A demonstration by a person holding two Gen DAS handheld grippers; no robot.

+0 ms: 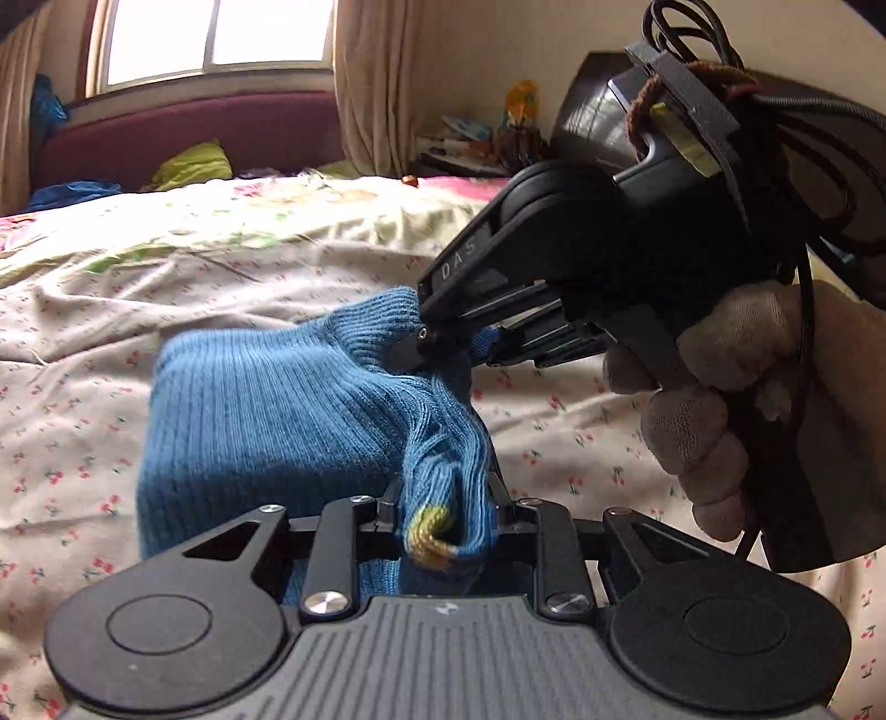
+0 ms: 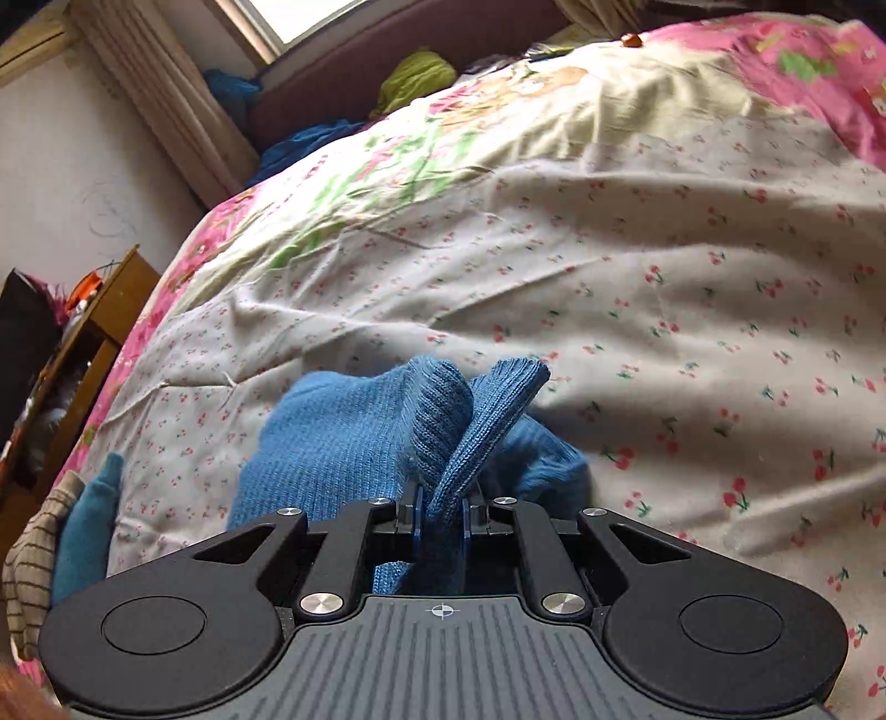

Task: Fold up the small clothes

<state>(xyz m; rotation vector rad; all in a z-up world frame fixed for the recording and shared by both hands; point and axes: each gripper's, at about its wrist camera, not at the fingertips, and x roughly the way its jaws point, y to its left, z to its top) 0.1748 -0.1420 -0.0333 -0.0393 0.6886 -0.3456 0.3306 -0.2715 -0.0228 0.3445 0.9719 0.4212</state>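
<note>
A ribbed blue knit sock (image 1: 266, 421) is lying against the bed's (image 2: 664, 249) soft, wrinkled printed cotton, while matt black plastic grippers (image 1: 443, 498) are showing shiny metal rivets.

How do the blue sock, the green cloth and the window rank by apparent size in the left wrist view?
1. blue sock, though nearness inflates it
2. window, partly cropped
3. green cloth

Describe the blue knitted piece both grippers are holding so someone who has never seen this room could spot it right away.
Start at the bed, covered by a cream sheet printed with small red cherries. Just above it hangs a blue ribbed knit garment, pinched between the left gripper and the right gripper. Unlike the darker blue clothes lying by the headboard, it has a yellow patch at the end in the left fingers.
</note>
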